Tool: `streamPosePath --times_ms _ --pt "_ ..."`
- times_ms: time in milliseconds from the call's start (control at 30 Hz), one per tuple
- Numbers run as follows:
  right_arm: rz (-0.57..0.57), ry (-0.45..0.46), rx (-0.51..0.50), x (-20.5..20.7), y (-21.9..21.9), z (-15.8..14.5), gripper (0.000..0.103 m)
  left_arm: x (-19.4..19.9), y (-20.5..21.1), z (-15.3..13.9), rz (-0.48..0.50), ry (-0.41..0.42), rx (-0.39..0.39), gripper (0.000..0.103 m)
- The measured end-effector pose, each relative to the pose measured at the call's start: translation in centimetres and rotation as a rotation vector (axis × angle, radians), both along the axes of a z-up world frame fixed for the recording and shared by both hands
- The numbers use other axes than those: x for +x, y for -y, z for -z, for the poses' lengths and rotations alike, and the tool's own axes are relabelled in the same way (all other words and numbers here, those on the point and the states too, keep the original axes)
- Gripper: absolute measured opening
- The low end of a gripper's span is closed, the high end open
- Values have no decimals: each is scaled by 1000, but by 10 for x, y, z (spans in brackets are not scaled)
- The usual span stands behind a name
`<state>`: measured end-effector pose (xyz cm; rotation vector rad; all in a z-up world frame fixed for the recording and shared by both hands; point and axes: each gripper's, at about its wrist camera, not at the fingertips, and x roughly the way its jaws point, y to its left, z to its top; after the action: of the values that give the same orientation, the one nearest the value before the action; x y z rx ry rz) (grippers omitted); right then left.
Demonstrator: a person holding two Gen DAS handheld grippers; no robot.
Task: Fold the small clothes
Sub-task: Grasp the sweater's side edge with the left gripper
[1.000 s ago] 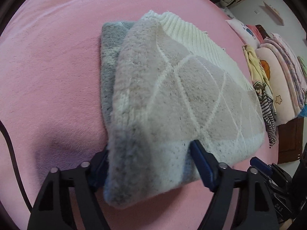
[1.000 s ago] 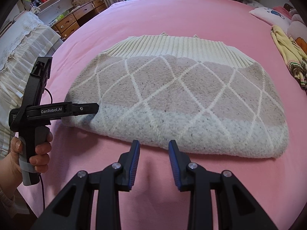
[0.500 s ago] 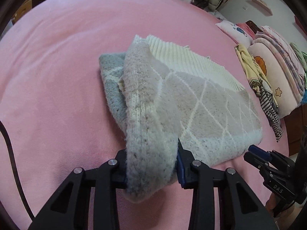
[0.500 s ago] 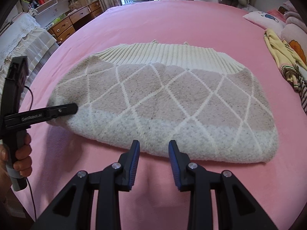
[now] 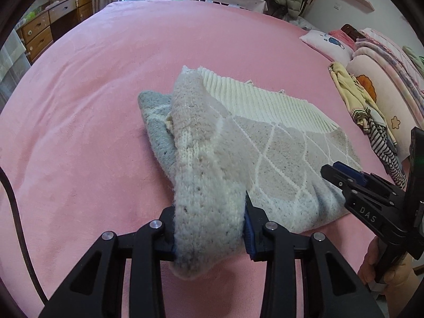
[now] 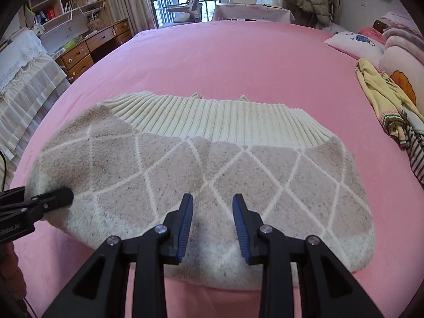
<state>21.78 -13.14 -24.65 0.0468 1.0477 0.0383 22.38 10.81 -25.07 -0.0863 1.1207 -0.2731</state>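
A fluffy beige and white sweater (image 5: pixel 278 153) with a diamond pattern and a ribbed cream hem lies on the pink bed cover (image 5: pixel 106 106). My left gripper (image 5: pixel 209 217) is shut on the sweater's left end and holds it up off the bed, so a grey underlayer (image 5: pixel 156 122) shows beneath. In the right wrist view the sweater (image 6: pixel 212 159) spreads wide, with the left gripper (image 6: pixel 61 198) at its left end. My right gripper (image 6: pixel 213 220) hovers open over the sweater's near edge with nothing pinched. It also shows at the sweater's right corner (image 5: pixel 336 172).
A heap of small clothes (image 5: pixel 365 116) and pillows (image 5: pixel 326 43) lie along the bed's right side. Wooden drawers (image 5: pixel 39 31) and shelves (image 6: pixel 61 5) stand to the left. A chair and a table stand at the far end. A black cable (image 5: pixel 16 212) hangs at the left.
My left gripper closed on the sweater's left end and raised it, which uncovered the grey layer. My right gripper moved forward from the bare cover to above the sweater's near edge.
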Motion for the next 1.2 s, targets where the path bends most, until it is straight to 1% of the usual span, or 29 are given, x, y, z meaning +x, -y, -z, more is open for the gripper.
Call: streamPosePath --times_ms 100,167,233,400,533,700,833,967,1200 --pt "-24 3 -9 -3 -4 1 31 -1 -3 1 -11 -9 11 35" --pt "-36 2 -28 -7 -6 2 31 2 2 6 -25 -20 10 35" --pt "-47 -13 -41 -11 -6 4 31 1 2 7 -35 -25 9 35" --pt "-41 -40 -23 -16 -2 6 31 1 5 11 -49 -31 18 35" --pt "-38 -47 -2 -19 -2 8 31 2 2 20 -75 -63 3 35" --pt "-44 -47 2 -18 -7 10 31 3 1 24 -93 -74 -12 35" --pt "-42 -61 -7 -15 -9 16 31 3 4 23 -90 -66 -2 35" --pt "-38 -77 -16 -14 -10 21 28 2 7 21 -86 -67 10 35" --pt "-30 -96 -27 -13 -12 22 28 1 15 17 -70 -49 60 35"
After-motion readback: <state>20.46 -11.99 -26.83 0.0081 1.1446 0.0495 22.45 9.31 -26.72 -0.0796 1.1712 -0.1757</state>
